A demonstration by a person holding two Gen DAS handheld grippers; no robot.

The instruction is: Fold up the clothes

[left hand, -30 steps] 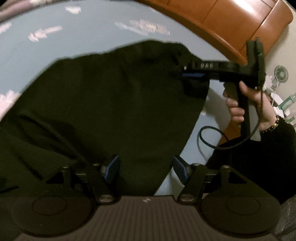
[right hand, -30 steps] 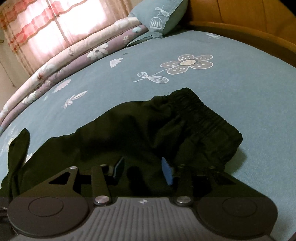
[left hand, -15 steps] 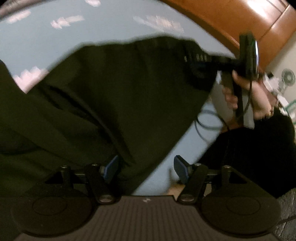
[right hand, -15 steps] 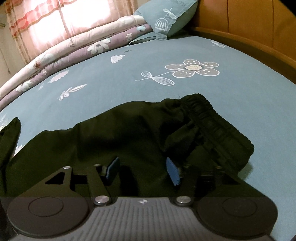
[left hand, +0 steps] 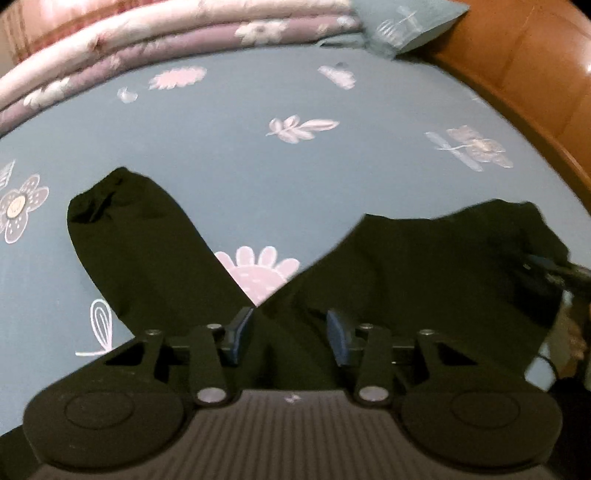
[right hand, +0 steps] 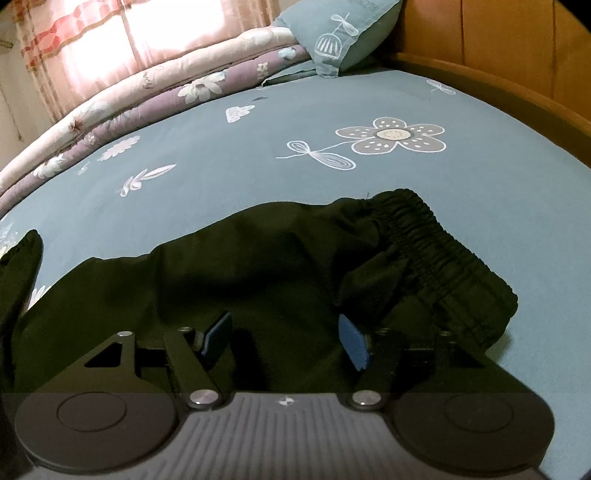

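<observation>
Open blue bed sheet [right hand: 480,192] lies beyond the black trousers [right hand: 258,266], hemmed by rolled quilts [right hand: 147,96], pillow [right hand: 340,33] and wooden headboard [right hand: 498,40].

Floral blue bedsheet [right hand: 258,177], rolled quilt [right hand: 147,96], pillow [right hand: 343,33], wooden headboard [right hand: 517,44]

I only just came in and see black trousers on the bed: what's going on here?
A person with a gripper in each hand is folding black trousers spread on the blue flowered bed sheet. The left gripper is closing, with dark cloth between its pads near the legs. The right gripper sits by the elastic waistband, its jaws opening, not gripping. No fold is finished yet.
</observation>
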